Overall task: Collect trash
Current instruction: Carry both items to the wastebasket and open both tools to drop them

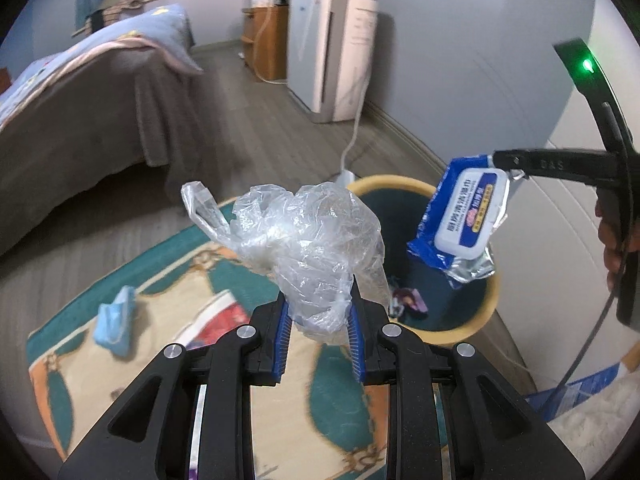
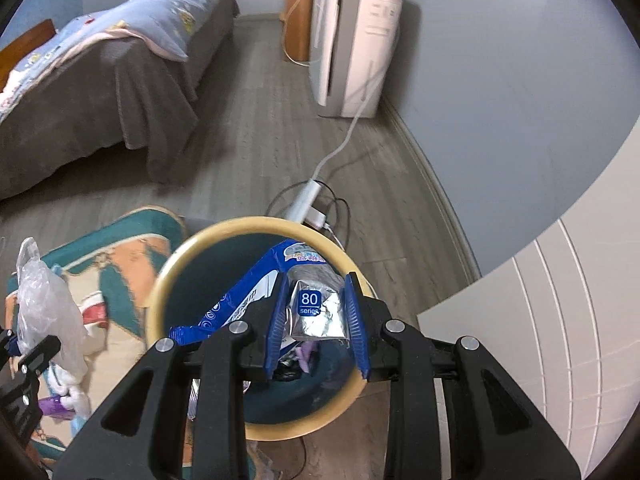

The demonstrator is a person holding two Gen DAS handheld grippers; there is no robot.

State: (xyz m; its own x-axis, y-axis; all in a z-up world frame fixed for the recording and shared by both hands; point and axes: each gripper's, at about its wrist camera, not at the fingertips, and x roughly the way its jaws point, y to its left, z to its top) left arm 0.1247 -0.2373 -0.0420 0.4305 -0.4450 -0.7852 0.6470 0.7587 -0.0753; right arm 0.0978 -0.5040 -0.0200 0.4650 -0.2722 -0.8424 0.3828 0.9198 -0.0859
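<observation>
The bed [image 2: 100, 80] and the white appliance [image 2: 352, 40] by the wall stand well apart from the work; neither is at risk. The patterned rug [image 1: 248, 420] matters more: a blue face mask [image 1: 116, 320] and a red-and-white wrapper [image 1: 224, 316] lie on it, still to be gathered, and could be stepped on or overlooked.

The round bin [image 2: 168, 280] with its yellow rim sits beside the rug, scraps already at its bottom. A white cable [image 2: 344, 140] and adapter [image 2: 310, 208] lie just behind it, so a nudge could tip the bin onto them.

The right hand-held gripper [image 2: 316, 320] is clamped on the silver end of a blue wet-wipe pack [image 2: 240, 304], which hangs over the bin's mouth. Released here it likely falls in, though its long body may catch the rim.

The left hand-held gripper [image 1: 320, 320] pinches a crumpled clear plastic bag [image 1: 308, 236] above the rug, short of the bin in my judgement. Being light, it could drift or cling to the pads if let go early.
</observation>
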